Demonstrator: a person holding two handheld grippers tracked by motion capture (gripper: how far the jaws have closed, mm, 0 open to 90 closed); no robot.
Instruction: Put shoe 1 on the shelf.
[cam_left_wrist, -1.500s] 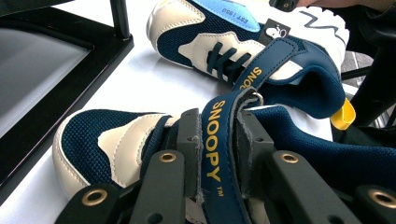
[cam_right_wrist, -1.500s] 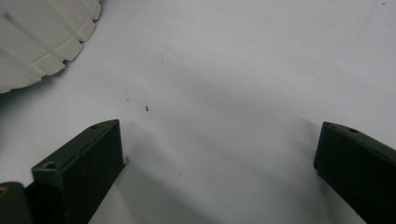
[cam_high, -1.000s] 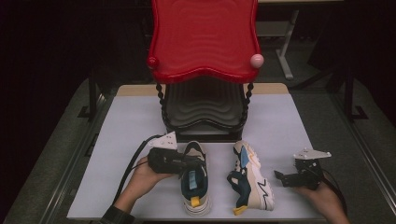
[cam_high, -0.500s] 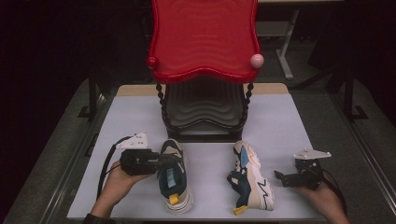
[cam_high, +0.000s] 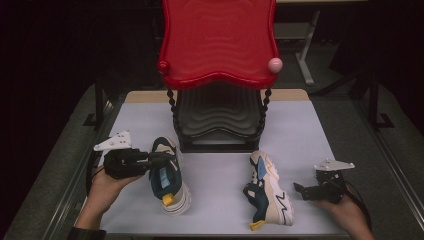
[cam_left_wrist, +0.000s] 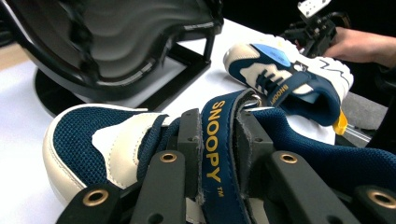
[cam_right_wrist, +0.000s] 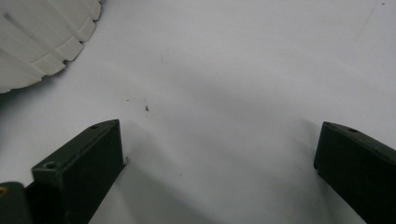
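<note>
Left gripper (cam_left_wrist: 219, 154) clamped on strap of left shoe (cam_high: 167, 172), likely for carrying; right gripper (cam_high: 306, 191) spread wide, idle beside right shoe (cam_high: 267, 192); rack (cam_high: 218, 75) behind, probable destination.

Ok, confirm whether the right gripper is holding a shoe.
No, the right gripper has its jaws spread wide over bare table.

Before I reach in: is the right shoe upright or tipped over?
Tipped: the right shoe lies on its side, white sole facing the right tool.
</note>
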